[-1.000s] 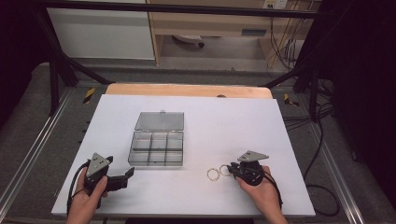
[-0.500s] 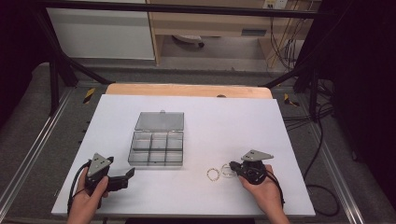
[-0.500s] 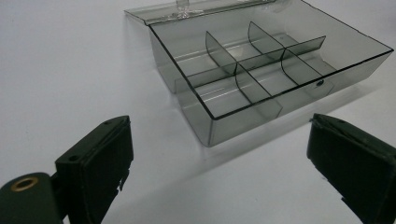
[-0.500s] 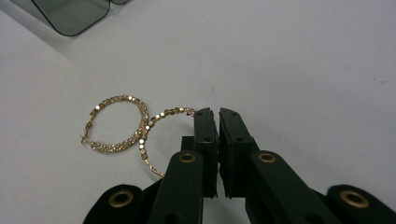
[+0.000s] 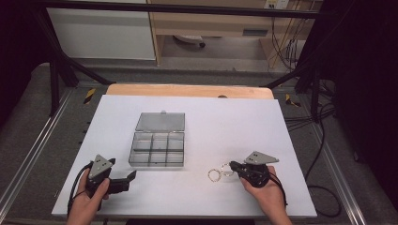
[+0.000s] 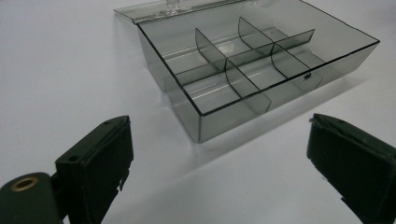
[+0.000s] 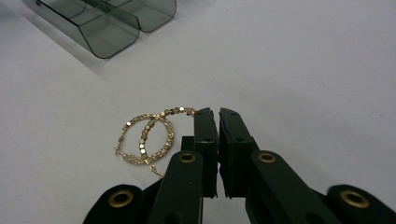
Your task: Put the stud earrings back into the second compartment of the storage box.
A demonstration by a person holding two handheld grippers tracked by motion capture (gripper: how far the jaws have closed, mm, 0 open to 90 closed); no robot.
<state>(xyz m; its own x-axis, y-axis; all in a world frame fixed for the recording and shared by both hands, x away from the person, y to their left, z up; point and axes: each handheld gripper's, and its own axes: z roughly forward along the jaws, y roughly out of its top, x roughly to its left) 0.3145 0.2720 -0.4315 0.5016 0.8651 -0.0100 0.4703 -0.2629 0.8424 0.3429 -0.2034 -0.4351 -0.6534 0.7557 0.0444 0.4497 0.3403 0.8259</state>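
Open divided box at table centre, gold hoops lower right.
The smoky box (image 5: 156,149) lies clear before the left gripper (image 5: 126,179), jaws spread wide; the right gripper (image 7: 214,113), jaws nearly together, touches the hoop earrings (image 7: 147,136) without holding them.

Black claws (image 7: 218,114) with brass-ringed holes, grey triangular top plates, seemingly black cables.

Lab/workshop: black frame rig (image 5: 56,70), loose cables (image 5: 281,44), white table (image 5: 225,122), concrete floor.
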